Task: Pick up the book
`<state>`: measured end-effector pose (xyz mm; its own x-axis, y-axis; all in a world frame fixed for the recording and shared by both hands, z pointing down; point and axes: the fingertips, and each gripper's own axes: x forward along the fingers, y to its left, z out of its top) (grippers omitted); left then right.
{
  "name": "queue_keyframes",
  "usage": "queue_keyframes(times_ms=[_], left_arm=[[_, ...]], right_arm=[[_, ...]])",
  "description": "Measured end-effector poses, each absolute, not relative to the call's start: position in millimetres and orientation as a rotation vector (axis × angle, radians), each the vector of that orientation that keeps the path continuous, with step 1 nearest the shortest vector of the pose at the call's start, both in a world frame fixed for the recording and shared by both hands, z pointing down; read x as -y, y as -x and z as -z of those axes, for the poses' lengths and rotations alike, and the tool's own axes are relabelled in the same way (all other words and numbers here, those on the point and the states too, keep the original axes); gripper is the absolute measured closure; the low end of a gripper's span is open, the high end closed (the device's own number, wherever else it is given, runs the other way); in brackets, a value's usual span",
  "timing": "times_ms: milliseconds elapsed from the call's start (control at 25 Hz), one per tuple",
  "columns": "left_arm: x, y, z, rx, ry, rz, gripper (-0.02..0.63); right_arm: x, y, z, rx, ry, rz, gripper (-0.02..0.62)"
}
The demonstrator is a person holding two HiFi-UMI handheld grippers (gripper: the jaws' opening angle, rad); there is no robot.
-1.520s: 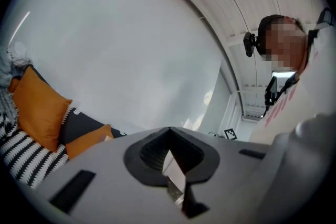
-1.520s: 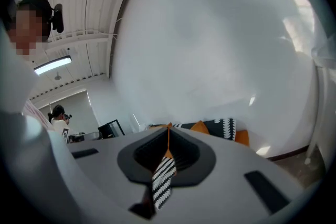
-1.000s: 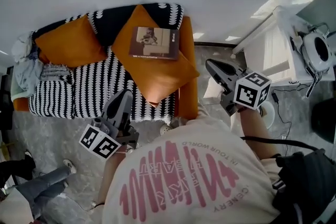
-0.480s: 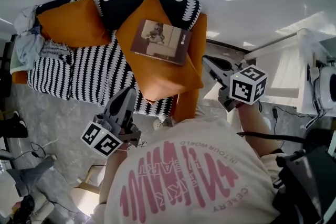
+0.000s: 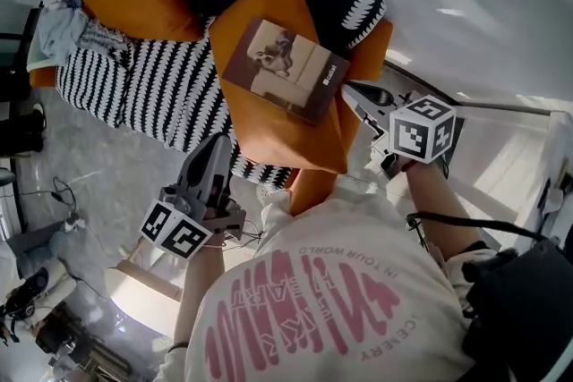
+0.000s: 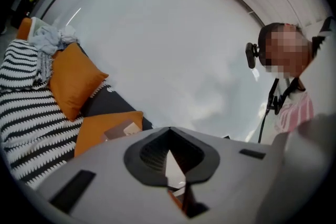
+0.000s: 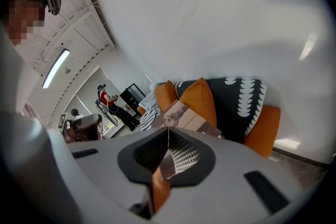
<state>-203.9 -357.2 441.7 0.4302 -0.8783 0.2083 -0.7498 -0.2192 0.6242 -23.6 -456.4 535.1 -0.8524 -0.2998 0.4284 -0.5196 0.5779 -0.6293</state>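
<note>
Book (image 5: 286, 72) untouched so far. In the head view it lies flat, cover up, on the big orange cushion (image 5: 295, 134) at the right end of the striped sofa (image 5: 143, 85). The left gripper (image 5: 218, 148) hangs low by the sofa's front edge, well apart from the book. The right gripper (image 5: 354, 92) sits just off the cushion's right corner, near the book's right edge but not in contact with it.

Over to the left gripper view: the left gripper (image 6: 169, 149) has its jaws pressed together with nothing between them. The book (image 6: 123, 130) only peeks over the gripper body, out ahead on the cushion (image 6: 100, 131).

Now the right gripper view: the right gripper (image 7: 167, 152) has its jaws together too, and they are empty. The book (image 7: 186, 115) sits just above the jaw tips, resting on its cushion (image 7: 202, 99).

My read is that this is the approach and nothing more. No grip has been made and no lift has begun. One gripper has yet to spread its jaws, get onto an edge of the book, close and raise it. The right one looks better placed for that.
</note>
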Motion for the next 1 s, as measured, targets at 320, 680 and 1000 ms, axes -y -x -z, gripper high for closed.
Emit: queue_keyframes(times_ms=[320, 680, 1000], left_arm=[[379, 227, -515, 1.536, -1.838, 0.02, 0.598], [422, 265, -562, 1.443, -1.615, 0.434, 0.436], [443, 271, -614, 1.288, -1.379, 0.538, 0.244]], right_arm=[[485, 16, -589, 2.493, -0.626, -1.28, 0.586], [470, 5, -608, 2.504, -0.518, -1.442, 0.584], [469, -15, -611, 2.534, -0.535, -1.534, 0.584]])
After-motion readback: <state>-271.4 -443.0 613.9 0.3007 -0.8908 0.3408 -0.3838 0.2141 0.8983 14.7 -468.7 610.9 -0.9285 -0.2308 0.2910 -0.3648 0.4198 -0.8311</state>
